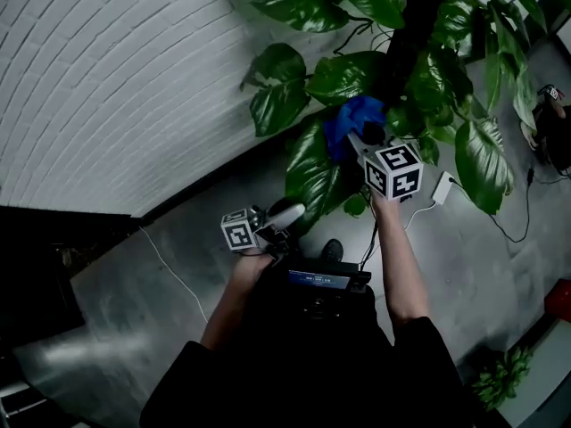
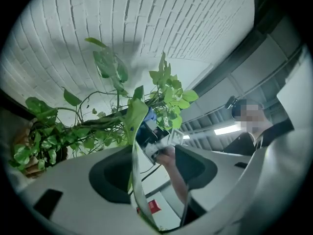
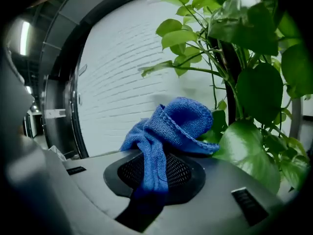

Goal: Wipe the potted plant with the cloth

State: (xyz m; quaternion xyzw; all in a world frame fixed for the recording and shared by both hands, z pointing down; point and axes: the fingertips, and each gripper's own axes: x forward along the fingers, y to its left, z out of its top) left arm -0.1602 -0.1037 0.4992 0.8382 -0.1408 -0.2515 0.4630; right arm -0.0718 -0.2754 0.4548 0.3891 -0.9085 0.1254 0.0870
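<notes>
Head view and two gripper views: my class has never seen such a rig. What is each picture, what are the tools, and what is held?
No robot: a person holds a two-jaw gripper in each hand. The head view looks down from the person's head at the plant and the floor by a brick wall. Each other picture comes from a camera on one gripper, looking along its jaws. The right gripper is shut on a blue cloth. The left gripper is open, a leaf standing edge-on between its jaws.
</notes>
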